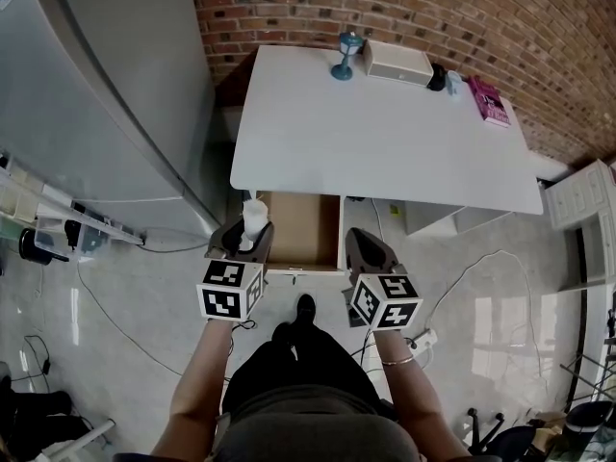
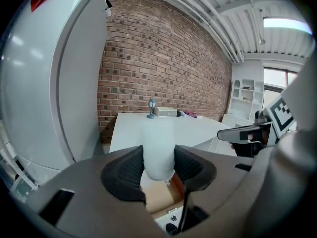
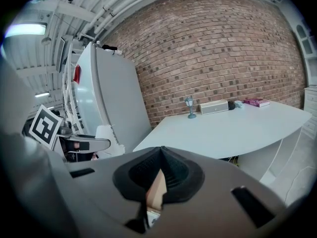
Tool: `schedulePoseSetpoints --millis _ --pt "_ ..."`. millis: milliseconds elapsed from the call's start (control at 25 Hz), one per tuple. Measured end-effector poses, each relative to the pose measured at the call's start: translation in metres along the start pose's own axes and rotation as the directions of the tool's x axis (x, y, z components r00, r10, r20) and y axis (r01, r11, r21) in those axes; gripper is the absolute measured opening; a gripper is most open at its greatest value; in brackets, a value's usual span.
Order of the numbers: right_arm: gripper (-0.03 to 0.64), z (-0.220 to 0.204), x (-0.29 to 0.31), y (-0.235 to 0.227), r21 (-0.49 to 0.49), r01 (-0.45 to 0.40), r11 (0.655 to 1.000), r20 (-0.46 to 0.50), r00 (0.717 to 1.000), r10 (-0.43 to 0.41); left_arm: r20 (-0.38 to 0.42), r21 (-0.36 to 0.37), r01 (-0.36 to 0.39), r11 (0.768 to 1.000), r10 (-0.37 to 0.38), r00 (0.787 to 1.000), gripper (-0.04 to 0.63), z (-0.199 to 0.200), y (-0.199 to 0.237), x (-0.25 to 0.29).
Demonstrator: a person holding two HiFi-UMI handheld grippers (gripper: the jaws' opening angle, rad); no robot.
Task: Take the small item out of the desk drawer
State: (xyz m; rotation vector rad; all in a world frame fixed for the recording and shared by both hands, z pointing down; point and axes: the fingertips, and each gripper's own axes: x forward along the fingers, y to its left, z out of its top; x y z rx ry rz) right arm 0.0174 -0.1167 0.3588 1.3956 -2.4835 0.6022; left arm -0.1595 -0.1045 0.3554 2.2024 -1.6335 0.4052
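Right now my left gripper [image 2: 158, 171] pinches a small white cylinder [image 2: 158, 150] between its pads, holding it upright over the left edge of the open drawer [image 1: 303, 227]. My right gripper [image 3: 159, 176] has its jaws pressed together with nothing in them, and it hangs just beside the drawer's right edge. The drawer juts out from under the white desk [image 1: 385, 133]. At the desk's far edge, near the brick wall [image 1: 404, 8], stand a small blue lamp [image 1: 345, 56], a white box [image 1: 397, 63] and a pink book [image 1: 489, 101]

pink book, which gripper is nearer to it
Right. The right gripper is off the desk's near edge, left of the pink book; the left gripper is farther left.
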Motion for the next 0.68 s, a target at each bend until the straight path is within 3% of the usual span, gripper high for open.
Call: schedulePoseSetpoints --millis 680 --pt "0.002 -0.0029 0.0064 0.0025 -0.009 -0.008 1.000 -0.009 1.000 0.008 -0.005 -0.034 -0.017 0.999 0.017 1.000 0.184 -0.0059 0.0100 0.0011"
